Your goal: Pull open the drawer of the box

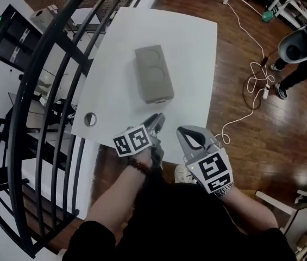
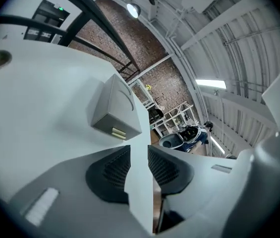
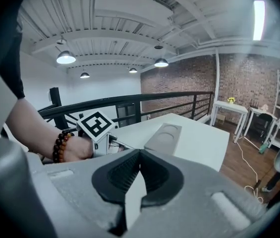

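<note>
A grey box [image 1: 154, 74] lies near the middle of the white tabletop [image 1: 196, 48], one short end turned toward the person. In the left gripper view that end [image 2: 117, 105] carries a small pale yellow pull [image 2: 118, 132], and the drawer looks shut, its face flush with the box. The left tool [image 1: 157, 119] hovers over the tabletop's near edge, well short of the box, its jaws standing apart with only the tabletop edge showing through the gap [image 2: 139, 152]. The right tool [image 1: 183, 132] sits just beside it, off the near edge, and its jaws meet at the tips with nothing between them [image 3: 140, 155]. A round metal disc [image 1: 90, 119] is set in the tabletop's near left corner, beside a black railing [image 1: 61, 64].
</note>
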`<control>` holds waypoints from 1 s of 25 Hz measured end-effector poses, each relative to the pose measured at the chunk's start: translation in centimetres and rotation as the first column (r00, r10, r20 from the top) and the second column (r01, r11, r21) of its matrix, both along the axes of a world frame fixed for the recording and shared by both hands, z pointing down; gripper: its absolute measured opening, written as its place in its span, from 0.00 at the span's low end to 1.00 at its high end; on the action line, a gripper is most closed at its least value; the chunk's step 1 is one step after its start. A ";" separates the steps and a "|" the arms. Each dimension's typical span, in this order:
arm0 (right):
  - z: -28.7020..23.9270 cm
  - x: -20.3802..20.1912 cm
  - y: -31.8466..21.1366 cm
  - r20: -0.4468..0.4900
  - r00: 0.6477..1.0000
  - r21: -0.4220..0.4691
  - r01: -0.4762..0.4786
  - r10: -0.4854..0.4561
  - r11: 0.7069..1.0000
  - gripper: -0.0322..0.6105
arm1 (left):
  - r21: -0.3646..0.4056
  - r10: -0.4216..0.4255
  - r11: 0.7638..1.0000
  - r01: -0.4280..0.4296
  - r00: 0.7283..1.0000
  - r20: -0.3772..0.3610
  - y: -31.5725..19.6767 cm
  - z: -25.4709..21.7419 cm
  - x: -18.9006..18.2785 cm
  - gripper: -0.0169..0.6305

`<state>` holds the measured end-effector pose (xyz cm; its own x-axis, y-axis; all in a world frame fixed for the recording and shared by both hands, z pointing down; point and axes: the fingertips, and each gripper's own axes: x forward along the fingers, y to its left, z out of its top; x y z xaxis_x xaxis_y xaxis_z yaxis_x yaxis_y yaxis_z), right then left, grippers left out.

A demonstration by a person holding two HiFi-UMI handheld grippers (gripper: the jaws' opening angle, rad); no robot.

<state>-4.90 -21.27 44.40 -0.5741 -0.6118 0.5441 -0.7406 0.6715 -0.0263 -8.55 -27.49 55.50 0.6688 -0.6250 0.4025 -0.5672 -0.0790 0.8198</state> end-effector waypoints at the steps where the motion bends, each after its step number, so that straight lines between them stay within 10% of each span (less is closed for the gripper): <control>1: 0.2 0.0 -0.4 -0.006 1.000 -0.007 -0.006 0.006 1.000 0.04 | -0.027 -0.009 1.000 0.009 1.000 -0.025 -0.6 0.6 0.0 0.22; 25: 2.3 0.6 -1.1 -0.045 0.993 -0.071 -0.113 0.110 0.991 0.04 | -0.221 -0.132 0.972 0.078 0.962 -0.239 -4.0 5.4 -0.5 0.19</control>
<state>-4.34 -22.41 46.72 -0.4807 -0.6285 0.6115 -0.8123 0.5819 -0.0404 -9.07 -31.45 60.86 0.6999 -0.6175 0.3591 -0.3375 0.1572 0.9281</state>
